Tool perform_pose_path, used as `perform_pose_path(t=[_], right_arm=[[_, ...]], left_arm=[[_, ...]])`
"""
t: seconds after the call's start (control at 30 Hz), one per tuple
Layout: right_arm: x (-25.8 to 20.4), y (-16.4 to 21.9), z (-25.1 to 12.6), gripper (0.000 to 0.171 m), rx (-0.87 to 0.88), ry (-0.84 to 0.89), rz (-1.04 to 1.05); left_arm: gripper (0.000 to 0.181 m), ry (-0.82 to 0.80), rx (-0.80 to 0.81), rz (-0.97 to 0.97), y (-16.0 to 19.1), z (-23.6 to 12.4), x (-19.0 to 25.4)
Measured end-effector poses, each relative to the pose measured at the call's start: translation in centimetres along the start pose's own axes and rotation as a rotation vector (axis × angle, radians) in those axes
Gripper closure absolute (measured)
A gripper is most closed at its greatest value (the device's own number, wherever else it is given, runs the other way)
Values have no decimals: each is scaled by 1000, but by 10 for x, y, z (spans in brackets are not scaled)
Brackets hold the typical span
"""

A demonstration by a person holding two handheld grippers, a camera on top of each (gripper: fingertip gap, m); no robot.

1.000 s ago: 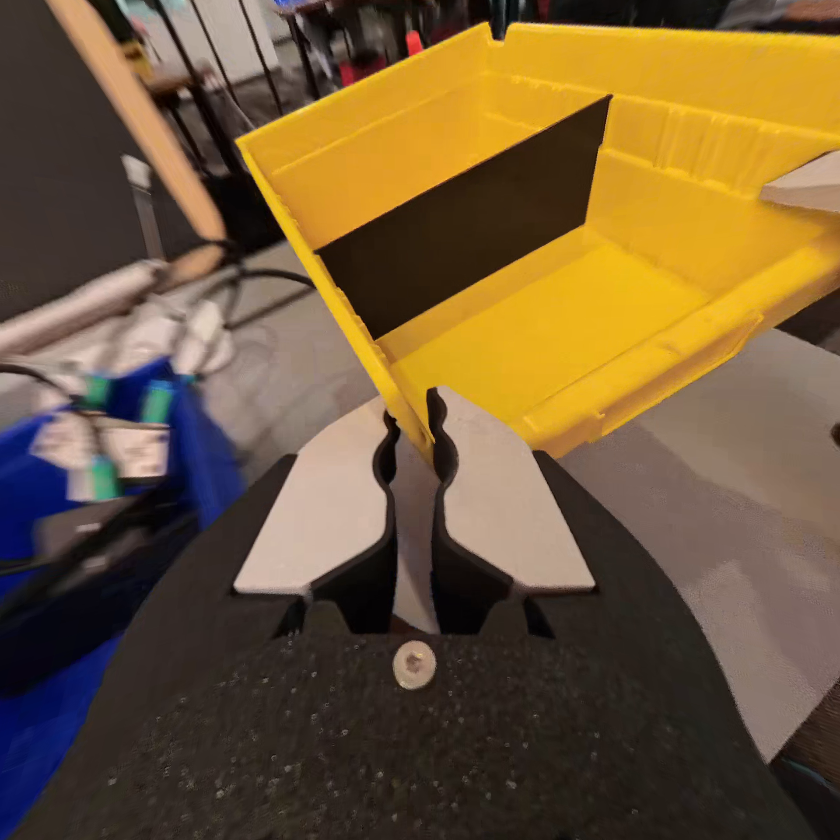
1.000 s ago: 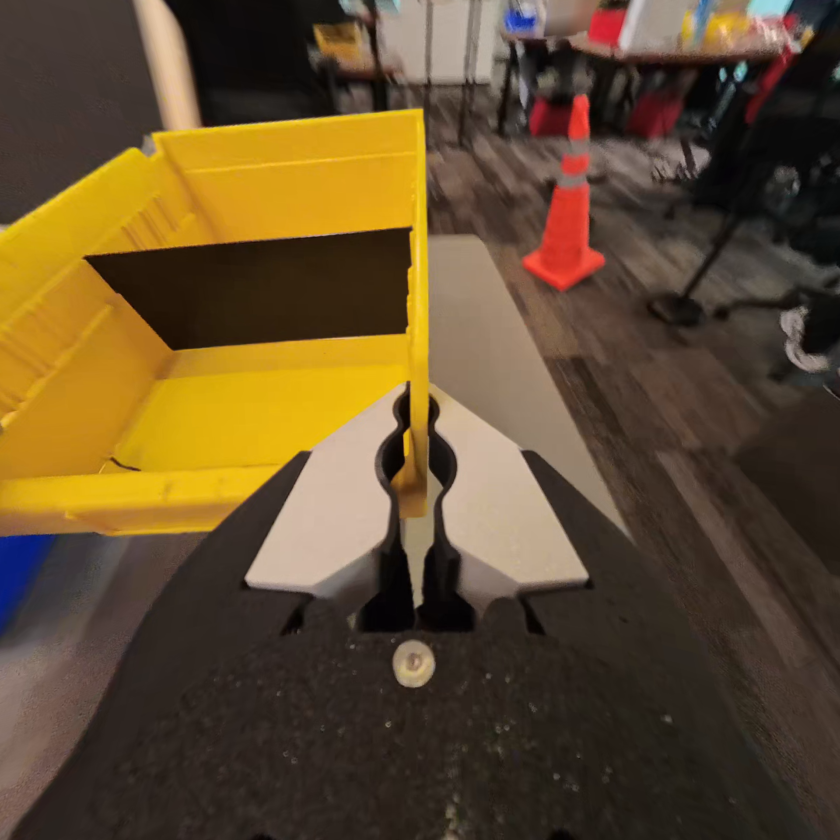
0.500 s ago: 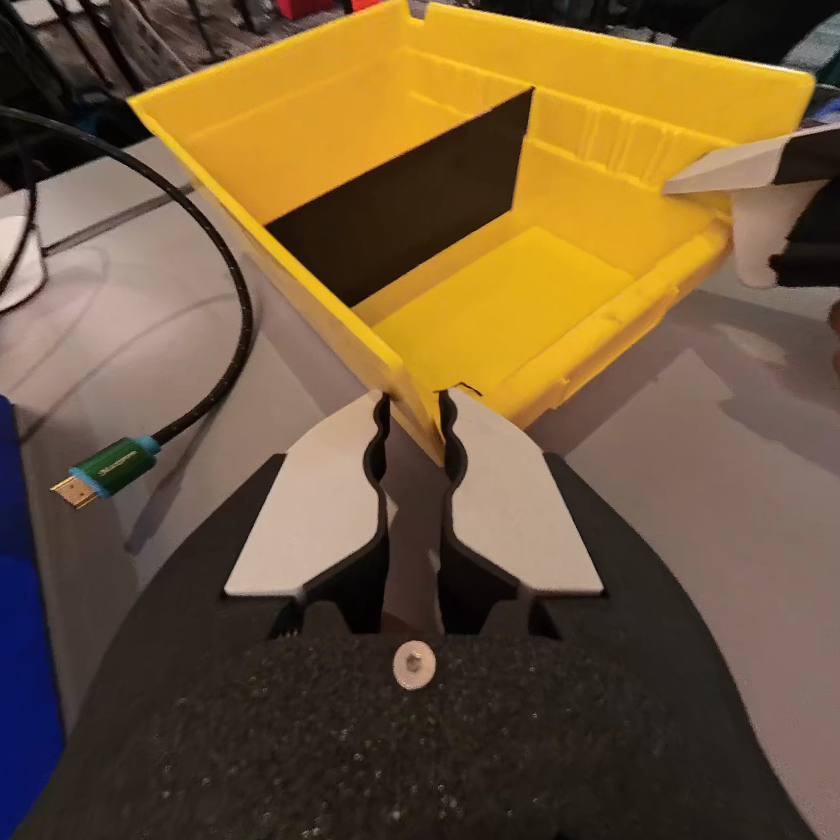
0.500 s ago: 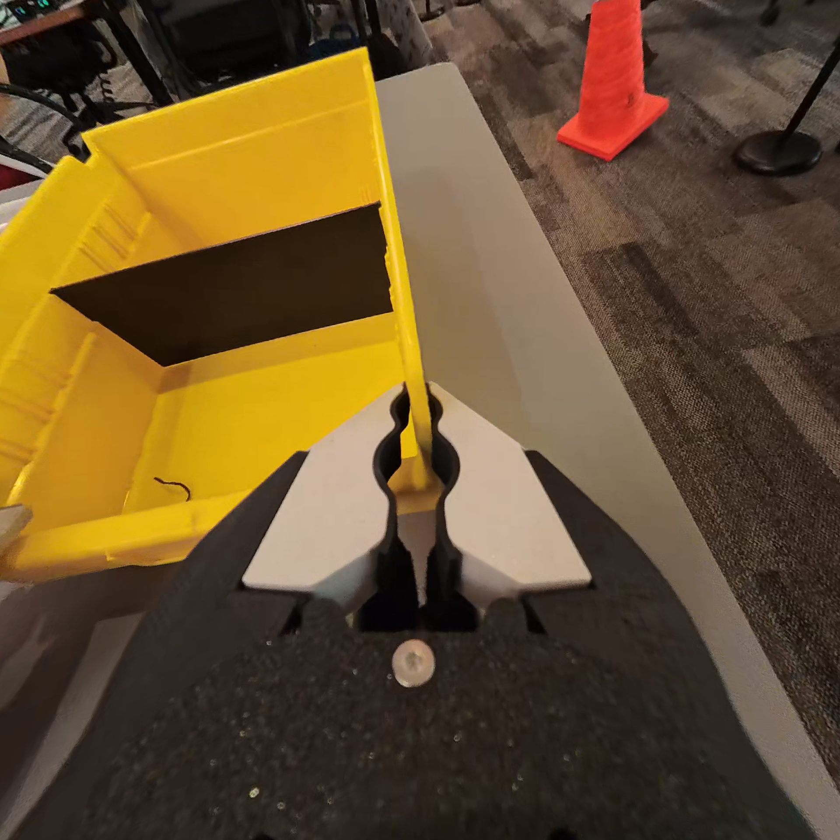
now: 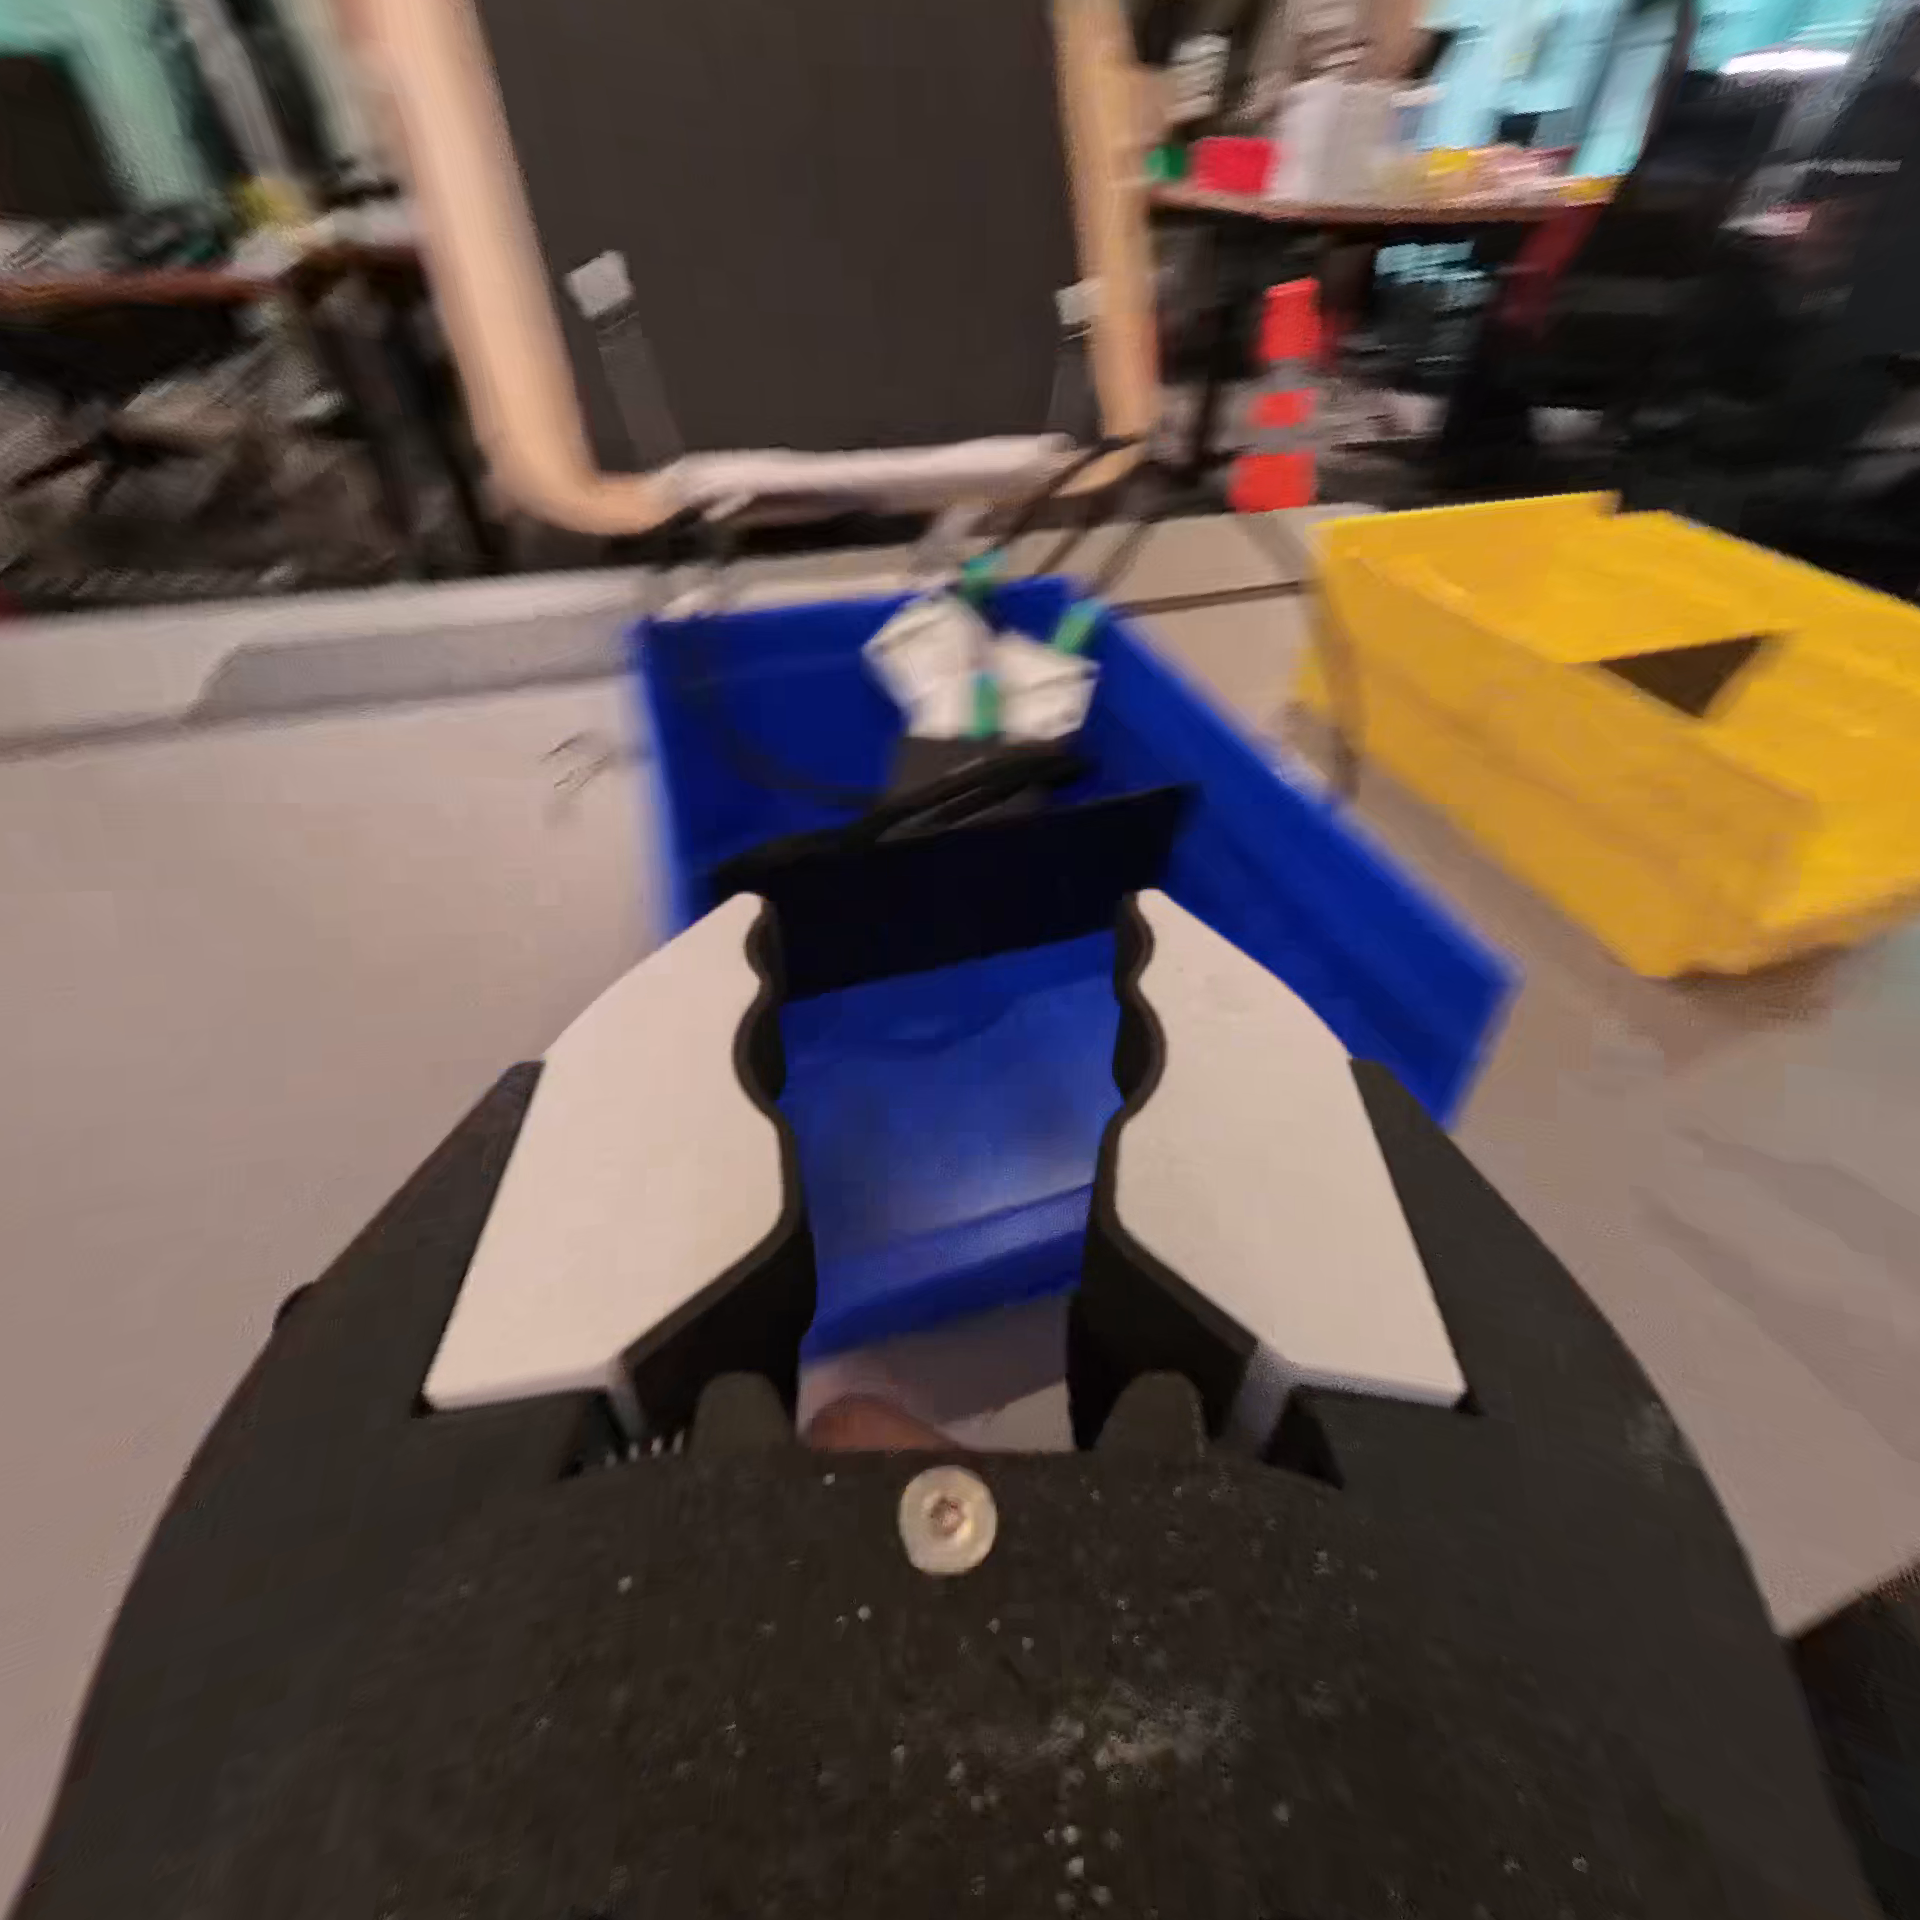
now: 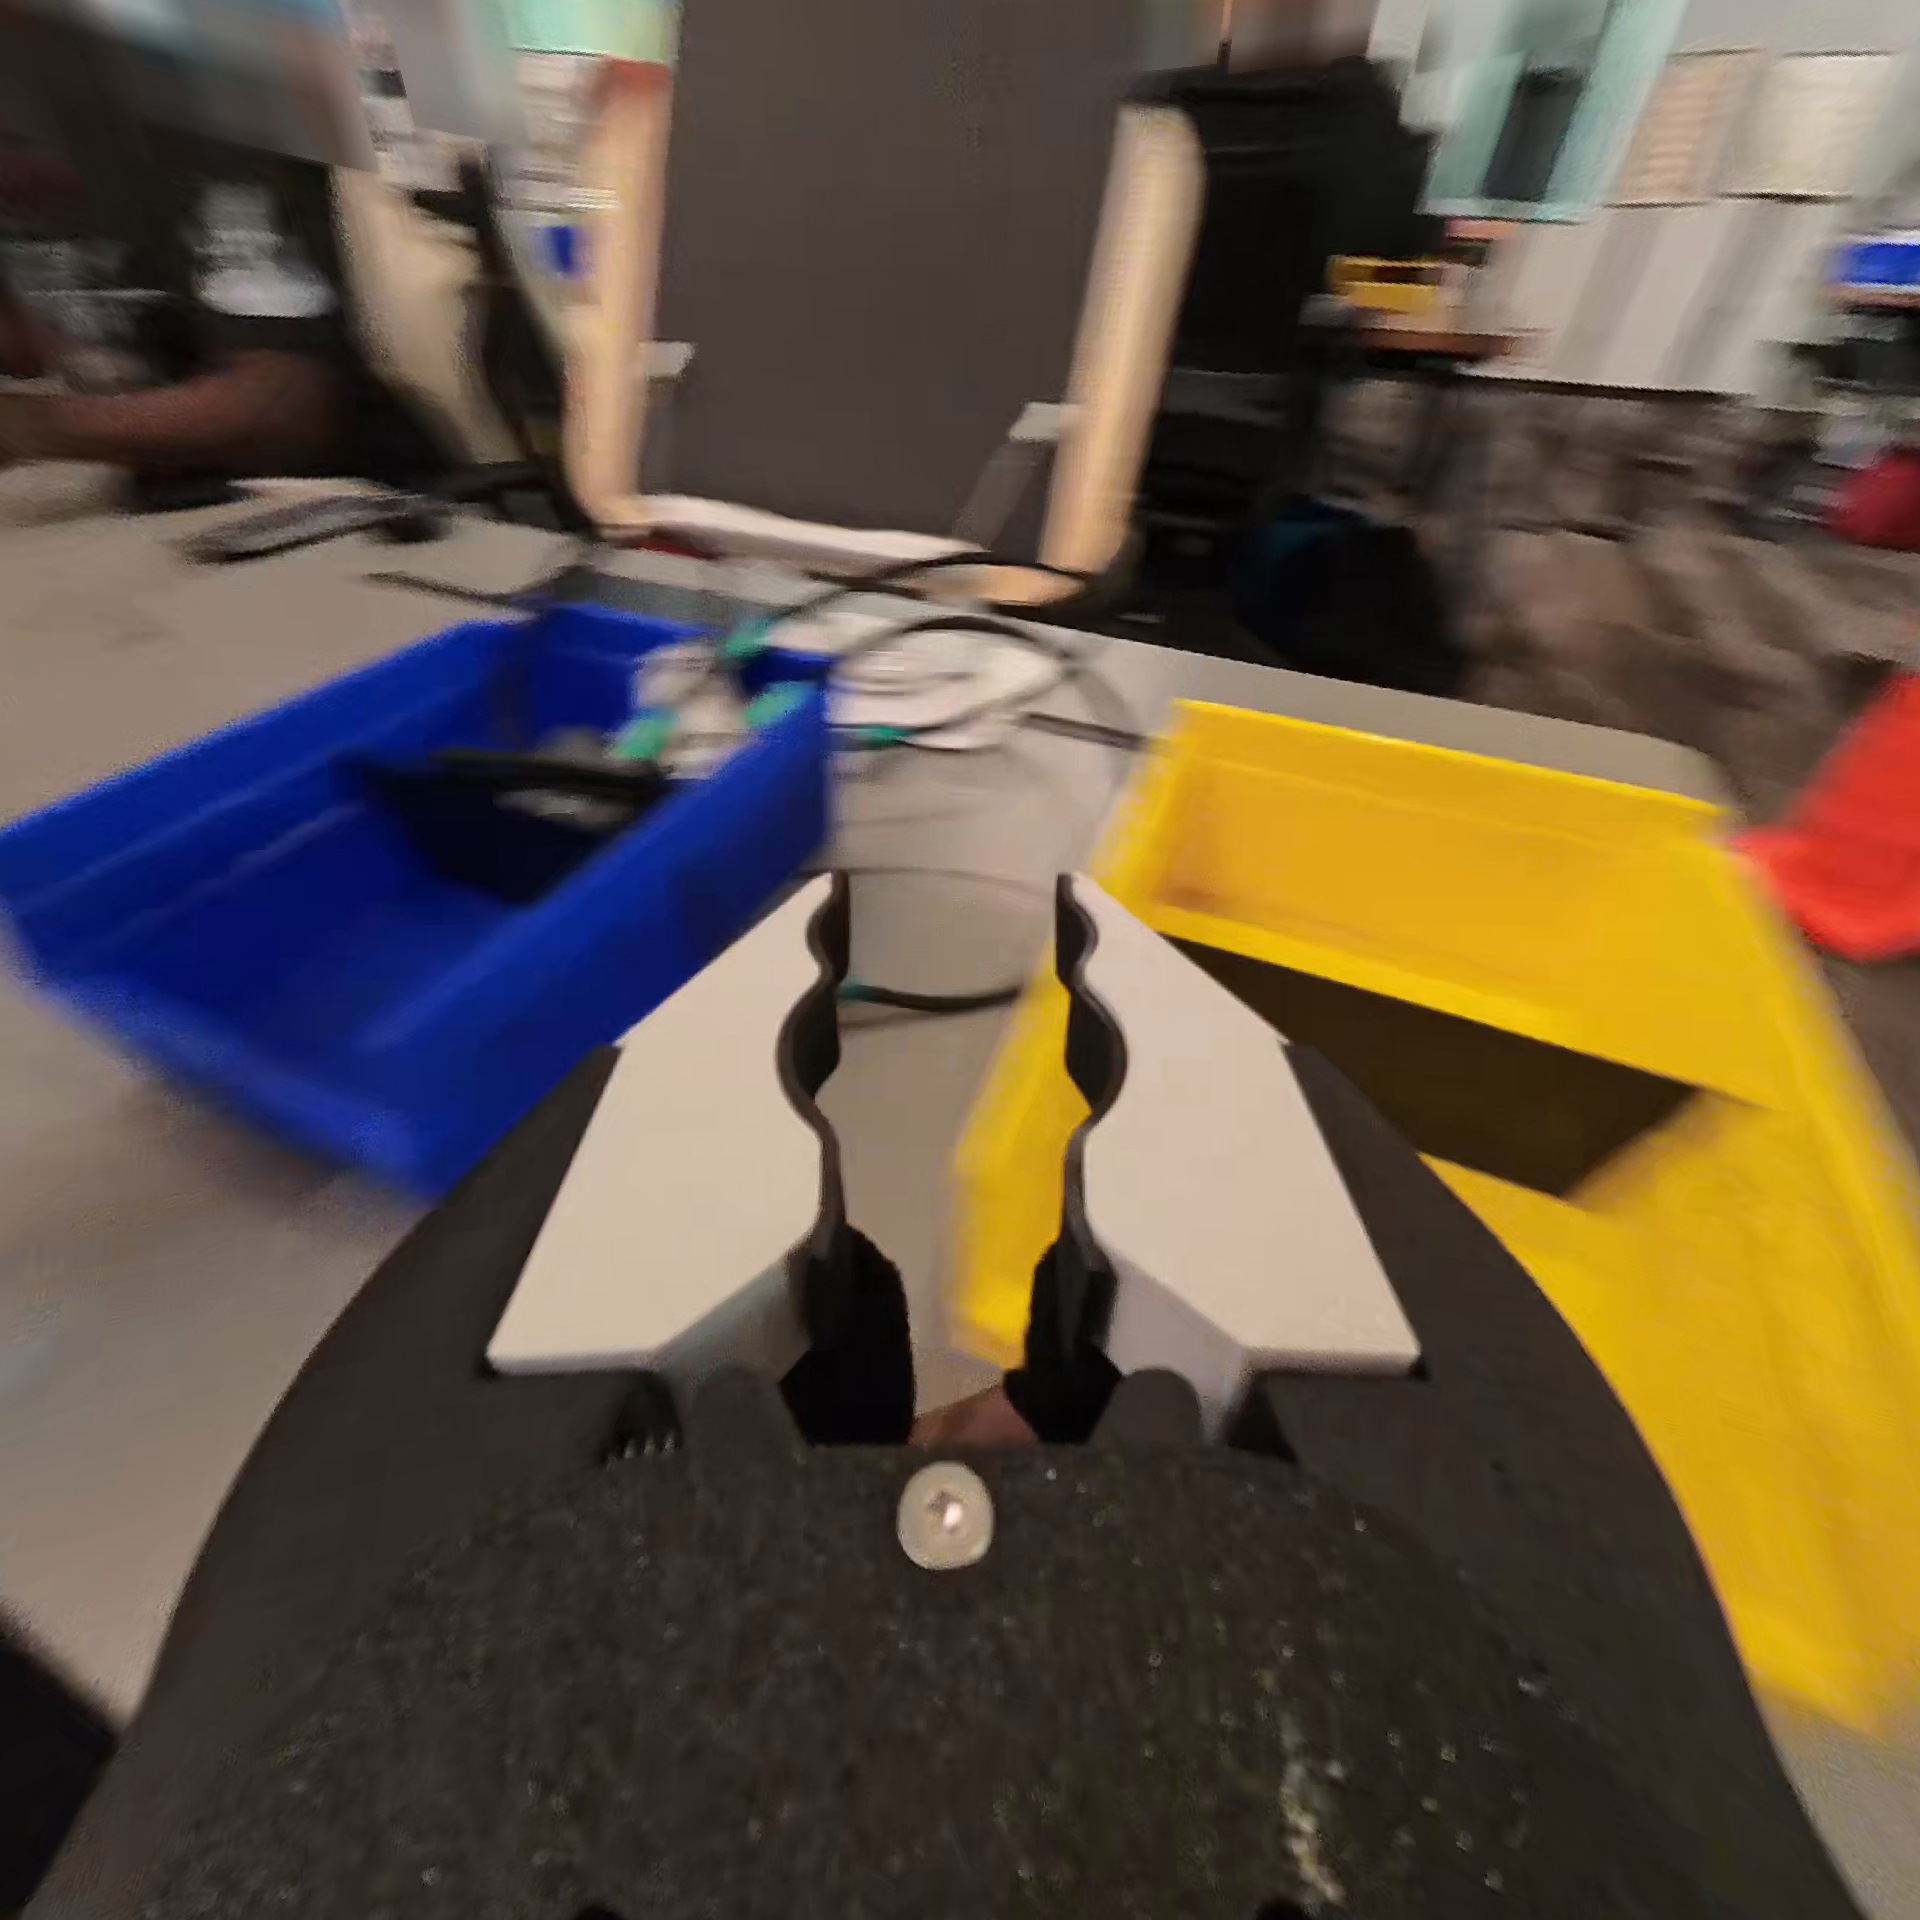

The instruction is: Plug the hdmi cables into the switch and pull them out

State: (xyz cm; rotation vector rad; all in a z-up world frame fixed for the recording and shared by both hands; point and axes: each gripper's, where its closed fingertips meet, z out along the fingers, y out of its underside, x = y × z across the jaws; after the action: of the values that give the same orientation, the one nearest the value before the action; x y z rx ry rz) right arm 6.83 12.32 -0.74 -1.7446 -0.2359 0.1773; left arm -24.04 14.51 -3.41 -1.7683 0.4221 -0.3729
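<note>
- Both grippers have let go of the yellow bin (image 5: 1621,727) since the earlier frames and pulled back; it now sits on the surface (image 5: 260,987), no longer lifted or pinched at its corners.
- Left wrist view: the surface fills the frame from 9 to 3 o'clock, with both bins standing on it.
- Yellow bin: at 2 o'clock in the left view and 3 o'clock in the right view (image 6: 1558,1039), with a dark divider (image 6: 1455,1091) across its inside.
- Blue bin (image 5: 1247,883): straight ahead at 12 o'clock in the left view, at 9 to 10 o'clock in the right view (image 6: 312,935); it also has a dark divider (image 5: 966,883).
- Left gripper (image 5: 943,914): released, jaws wide apart, nothing between them; the blue bin shows through the gap.
- Right gripper (image 6: 943,894): released, jaws apart and empty, pointed at the bare surface between the two bins; the yellow bin's near corner shows just beside its right finger (image 6: 1226,1174).
- HDMI cables (image 5: 977,675): black leads with green plug ends and white tags are bunched in the far compartment of the blue bin, trailing over its back rim at 12 o'clock; another cable (image 6: 935,997) lies on the surface between the bins.
- Switch: a dark shape under the cables may be it, too blurred to tell.
</note>
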Motion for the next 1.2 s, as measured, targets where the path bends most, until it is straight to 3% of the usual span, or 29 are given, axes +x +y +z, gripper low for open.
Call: perform_pose_path(t=[0.1, 0.2, 0.27, 0.33, 0.4, 0.47, 0.53, 0.67, 0.93, 1.07, 1.2], right_arm=[[-116, 26, 39, 120, -11, -275, 77], [-164, 78, 77, 111, -132, -224, 132], [-173, 101, 94, 115, -211, -145, 126], [-168, 106, 105, 123, -227, -33, 63], [-162, 105, 108, 133, -234, 38, 71], [-151, 102, 100, 159, -226, 141, 85], [-144, 102, 89, 166, -218, 259, 33], [-141, 98, 66, 168, -181, 326, 43], [-169, 48, 34, 167, 24, 362, 34], [-199, 19, 33, 167, 137, 385, -28], [-256, 5, 48, 164, 198, 344, -70]], left_arm=[[118, -46, -98, -143, 46, -6, -54], [118, 9, -241, -124, 81, 16, -55], [143, 50, -260, -87, 84, 28, -49], [167, -31, -258, -24, 86, 38, -56], [175, -39, -264, -16, 85, 43, -61], [176, -26, -256, 21, 83, 44, -58], [176, -19, -249, 59, 83, 42, -49], [177, -13, -202, 106, 72, 28, -35], [178, -30, 18, 201, 18, -15, -45], [177, -28, 125, 206, 1, -34, -74], [177, -60, 164, 201, 0, -63, -130]])
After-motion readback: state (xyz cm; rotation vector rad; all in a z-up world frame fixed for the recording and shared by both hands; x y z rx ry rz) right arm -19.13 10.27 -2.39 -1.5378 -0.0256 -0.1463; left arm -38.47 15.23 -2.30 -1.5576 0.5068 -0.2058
